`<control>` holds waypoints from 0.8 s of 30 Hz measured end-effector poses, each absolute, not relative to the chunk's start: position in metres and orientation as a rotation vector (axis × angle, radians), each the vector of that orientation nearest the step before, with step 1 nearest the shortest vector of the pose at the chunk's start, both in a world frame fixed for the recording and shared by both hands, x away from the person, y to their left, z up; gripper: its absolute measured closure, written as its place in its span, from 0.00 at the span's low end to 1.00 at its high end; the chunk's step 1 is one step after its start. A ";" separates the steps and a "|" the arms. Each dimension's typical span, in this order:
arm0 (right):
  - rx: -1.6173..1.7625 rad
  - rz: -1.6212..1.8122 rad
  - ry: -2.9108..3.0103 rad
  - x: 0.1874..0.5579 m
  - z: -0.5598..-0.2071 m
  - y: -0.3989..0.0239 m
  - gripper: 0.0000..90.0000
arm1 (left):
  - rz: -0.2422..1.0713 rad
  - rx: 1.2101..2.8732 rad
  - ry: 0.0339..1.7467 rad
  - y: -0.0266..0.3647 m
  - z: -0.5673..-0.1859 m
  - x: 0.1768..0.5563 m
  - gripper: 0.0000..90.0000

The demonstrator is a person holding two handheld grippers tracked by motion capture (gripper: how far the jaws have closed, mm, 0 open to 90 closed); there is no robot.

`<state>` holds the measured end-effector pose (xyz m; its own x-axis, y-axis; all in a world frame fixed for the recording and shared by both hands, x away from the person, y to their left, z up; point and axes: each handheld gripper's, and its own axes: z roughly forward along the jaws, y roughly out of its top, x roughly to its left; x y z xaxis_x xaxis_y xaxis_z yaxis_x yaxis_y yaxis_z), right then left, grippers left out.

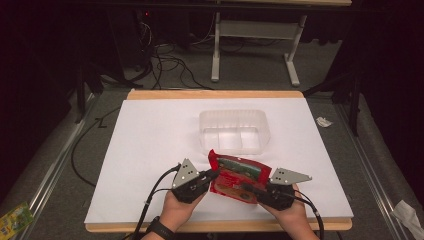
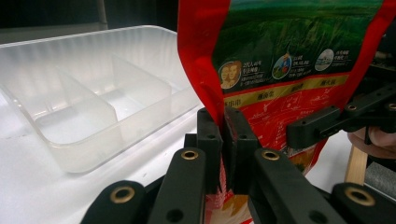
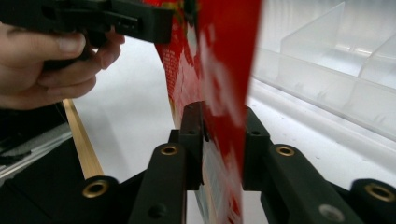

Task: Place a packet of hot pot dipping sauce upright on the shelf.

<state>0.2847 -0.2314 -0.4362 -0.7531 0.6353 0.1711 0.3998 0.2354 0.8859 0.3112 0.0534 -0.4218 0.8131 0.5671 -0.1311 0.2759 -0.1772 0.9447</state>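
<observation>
A red snack pouch (image 1: 237,176) with a green picture band hangs between both grippers over the table's near edge, just in front of a clear plastic tray (image 1: 235,131) with dividers. My left gripper (image 1: 215,176) is shut on the pouch's left edge; in the left gripper view its pads (image 2: 210,140) pinch the red seam (image 2: 198,60) tightly. My right gripper (image 1: 252,190) grips the pouch's right side; in the right gripper view the pouch (image 3: 224,70) fills the gap between the jaws. The tray (image 2: 84,107) is empty.
A white sheet (image 1: 150,140) covers the wooden table (image 1: 215,94). Cables (image 1: 170,65) and a white table frame (image 1: 255,30) lie on the floor beyond. Crumpled paper (image 1: 324,121) lies at the right, a green packet (image 1: 15,217) at the lower left.
</observation>
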 end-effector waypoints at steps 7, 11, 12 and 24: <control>0.940 1.532 2.325 0.285 -0.437 -0.229 0.98 | 0.302 1.779 0.659 0.055 -0.423 0.312 0.92; 0.922 1.534 2.338 0.285 -0.437 -0.229 0.98 | 0.327 1.786 0.662 0.055 -0.423 0.312 0.80; 0.927 1.535 2.337 0.285 -0.437 -0.229 0.98 | 0.345 1.794 0.667 0.056 -0.424 0.312 0.75; 0.945 1.548 2.278 0.282 -0.429 -0.233 0.99 | 0.374 1.821 0.673 0.065 -0.428 0.314 0.47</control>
